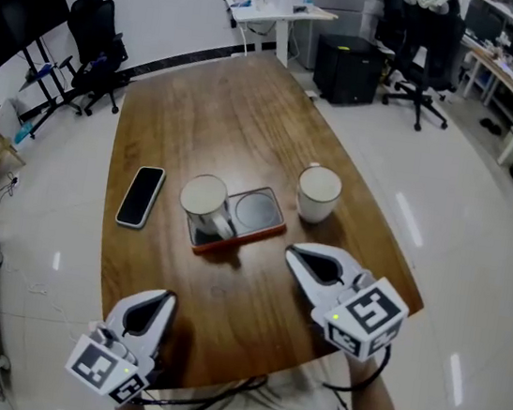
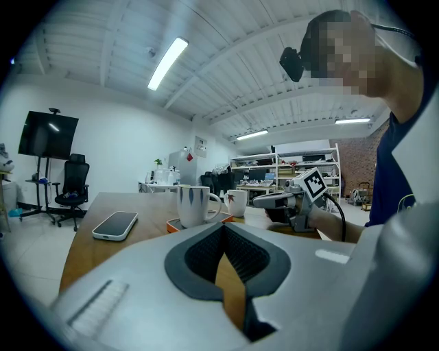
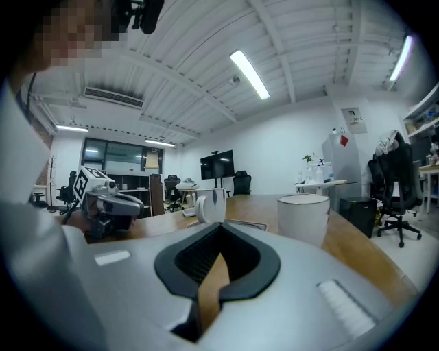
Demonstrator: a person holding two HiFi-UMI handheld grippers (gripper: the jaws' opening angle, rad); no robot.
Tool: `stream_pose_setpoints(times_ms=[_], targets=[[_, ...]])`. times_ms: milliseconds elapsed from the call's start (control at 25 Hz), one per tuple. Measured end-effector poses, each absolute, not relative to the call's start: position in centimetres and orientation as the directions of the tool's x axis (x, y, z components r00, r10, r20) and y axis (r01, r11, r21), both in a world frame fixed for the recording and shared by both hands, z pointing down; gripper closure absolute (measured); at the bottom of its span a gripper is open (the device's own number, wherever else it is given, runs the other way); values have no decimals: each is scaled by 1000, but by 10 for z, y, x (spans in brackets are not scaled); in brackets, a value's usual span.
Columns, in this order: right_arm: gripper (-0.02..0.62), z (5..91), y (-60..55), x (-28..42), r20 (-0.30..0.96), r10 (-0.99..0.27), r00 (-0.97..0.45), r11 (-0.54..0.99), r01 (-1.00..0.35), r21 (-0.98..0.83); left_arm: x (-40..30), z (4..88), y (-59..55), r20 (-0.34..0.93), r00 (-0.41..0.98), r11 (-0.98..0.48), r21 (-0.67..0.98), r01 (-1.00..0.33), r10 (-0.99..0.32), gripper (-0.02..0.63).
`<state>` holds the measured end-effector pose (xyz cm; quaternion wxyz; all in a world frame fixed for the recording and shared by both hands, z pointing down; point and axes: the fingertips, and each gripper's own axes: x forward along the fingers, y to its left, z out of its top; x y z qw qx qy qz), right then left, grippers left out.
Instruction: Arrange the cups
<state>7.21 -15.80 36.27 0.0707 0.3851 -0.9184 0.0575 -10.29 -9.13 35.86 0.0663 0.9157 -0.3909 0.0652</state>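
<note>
My left gripper (image 1: 166,297) is at the near edge of the wooden table (image 1: 213,108), and its jaws are pressed together with nothing between them. My right gripper (image 1: 293,252) is also clenched and empty, near the right end of the tray. One cup (image 1: 205,196) stands on the left part of the orange-rimmed tray (image 1: 260,211). The other cup (image 1: 319,193) stands on the table just to the right of the tray, not touching it. A phone (image 1: 141,196) lies to the left of the tray.

My wooden bench (image 1: 240,121) stands on glossy white floor (image 1: 461,228); upper left I see a black screen (image 1: 19,24) and office chair (image 1: 95,39), top centre a white desk (image 1: 279,11).
</note>
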Motion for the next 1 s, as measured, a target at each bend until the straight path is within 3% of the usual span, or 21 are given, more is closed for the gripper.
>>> stream_pose_setpoints(times_ms=[680,720,760,800,880,1000], targets=[[592,364,-178,151,186,-684,-705,710,-702,-53,-101,360,-94,174,684,-684,68,-726,-709,603],[524,365,-182,153,192,-673,-714,719,-693,-56,-100,359,-94,176,684,-684,70,-726,-708,603],[346,367,-185,154,202,-664,-720,726,-686,-59,-100,359,-93,178,684,-684,71,-726,-708,603],[241,369,-189,156,211,-662,-719,725,-686,-65,-101,360,-93,180,684,-684,70,-726,-707,603],[206,372,-199,161,217,-679,-701,705,-705,-75,-101,360,-93,185,687,-688,70,-722,-703,603],[54,371,-218,166,200,-706,-679,683,-728,-64,-100,360,-94,179,689,-690,66,-720,-702,603]])
